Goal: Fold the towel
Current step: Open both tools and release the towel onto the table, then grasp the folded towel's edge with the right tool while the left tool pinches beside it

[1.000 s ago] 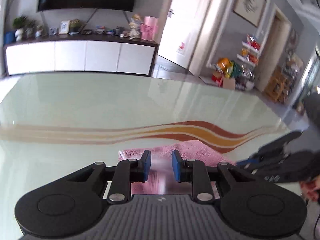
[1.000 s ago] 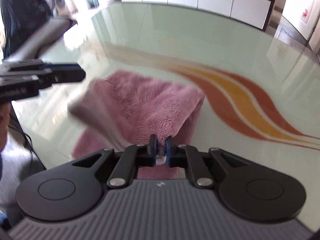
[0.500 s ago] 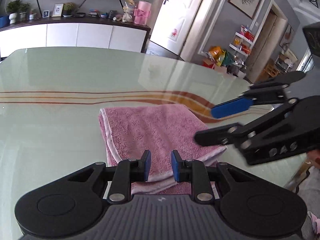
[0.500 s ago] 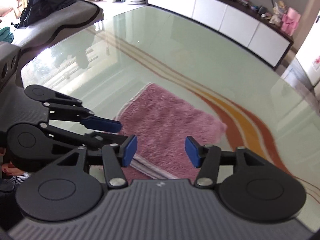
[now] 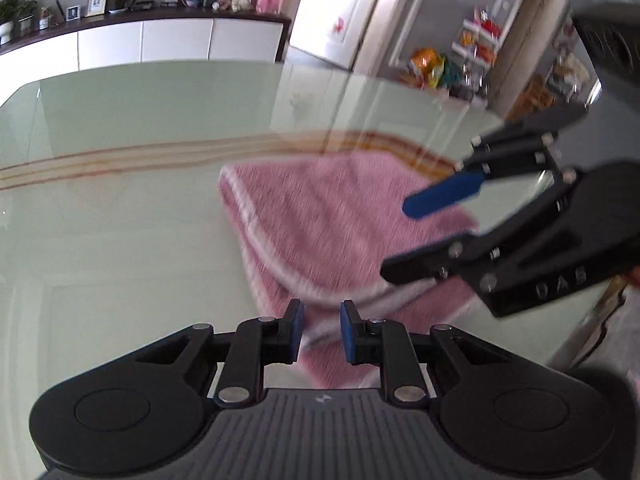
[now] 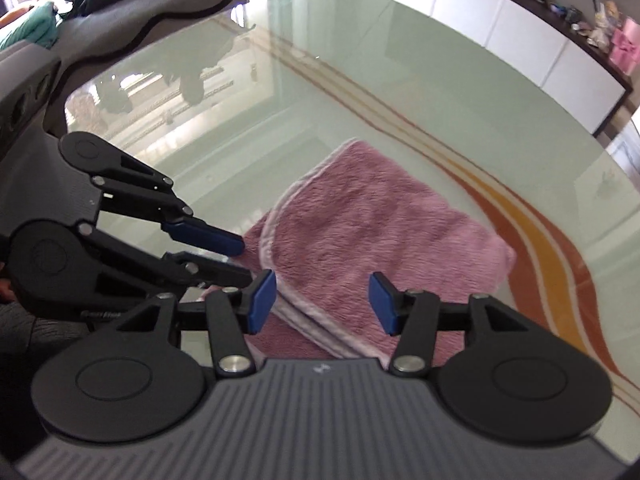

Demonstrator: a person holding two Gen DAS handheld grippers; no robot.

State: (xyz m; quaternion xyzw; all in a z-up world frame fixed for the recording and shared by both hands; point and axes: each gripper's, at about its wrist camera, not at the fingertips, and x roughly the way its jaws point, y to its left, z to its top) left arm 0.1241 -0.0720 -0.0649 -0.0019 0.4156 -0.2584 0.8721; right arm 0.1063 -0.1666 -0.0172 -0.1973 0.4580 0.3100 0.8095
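released since earlier, pink towel (image 6: 372,240) lies folded on striped glass table (image 5: 120,220); both fingers open.

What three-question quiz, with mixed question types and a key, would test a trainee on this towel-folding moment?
1. True or false: the pink towel lies spread out in a single layer.
2. Multiple choice: the right gripper is A) shut on the towel, B) open above the towel, C) out of view.
3. Short answer: what surface does the towel lie on?

Key
1. False: it is folded, with its pale hems stacked along the near edge.
2. B: its jaws have just been opening and grip nothing.
3. The glass table with the orange and brown stripes.
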